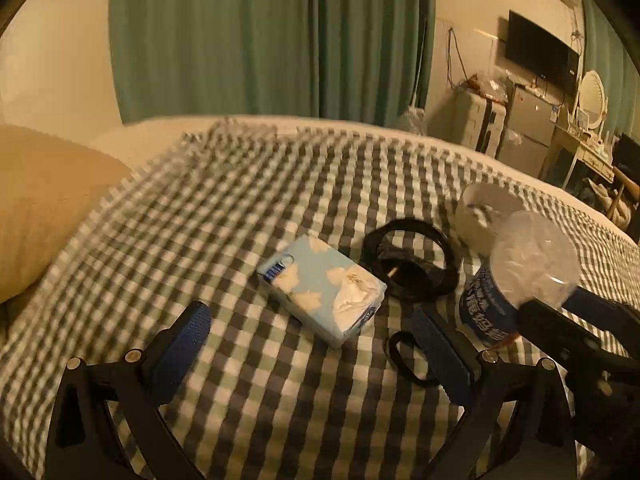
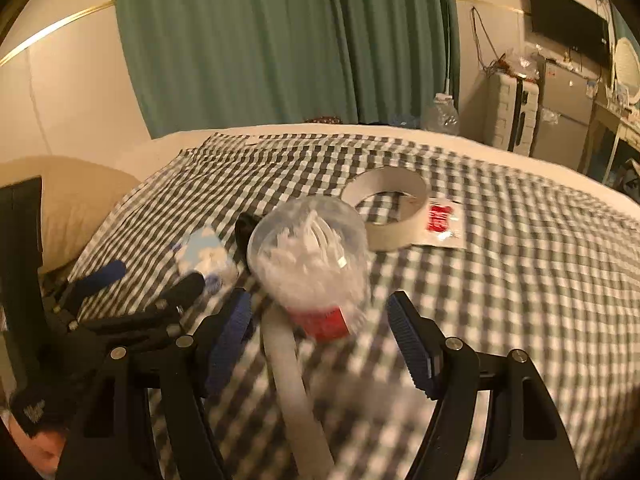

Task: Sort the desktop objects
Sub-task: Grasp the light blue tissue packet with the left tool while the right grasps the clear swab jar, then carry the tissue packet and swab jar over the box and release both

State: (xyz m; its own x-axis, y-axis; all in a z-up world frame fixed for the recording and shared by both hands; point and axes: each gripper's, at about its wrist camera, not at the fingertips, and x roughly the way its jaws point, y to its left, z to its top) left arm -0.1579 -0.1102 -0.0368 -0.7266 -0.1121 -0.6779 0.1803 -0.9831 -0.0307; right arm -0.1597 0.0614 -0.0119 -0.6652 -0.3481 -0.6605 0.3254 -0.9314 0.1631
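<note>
Checked bedcover carries everything | left tongs [image 1: 316, 344] gape, tissue pack [image 1: 322, 288] just beyond | right tongs [image 2: 320, 332] gape around clear plastic cup [image 2: 310, 256] | white tape roll [image 2: 390, 208] farther right

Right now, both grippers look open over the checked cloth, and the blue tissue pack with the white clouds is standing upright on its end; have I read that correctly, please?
Not quite. The tissue pack lies flat on the checked cloth, not upright on its end; the left wrist view shows this plainly. The rest holds: the left gripper and the right gripper are both open over the cloth.
</note>
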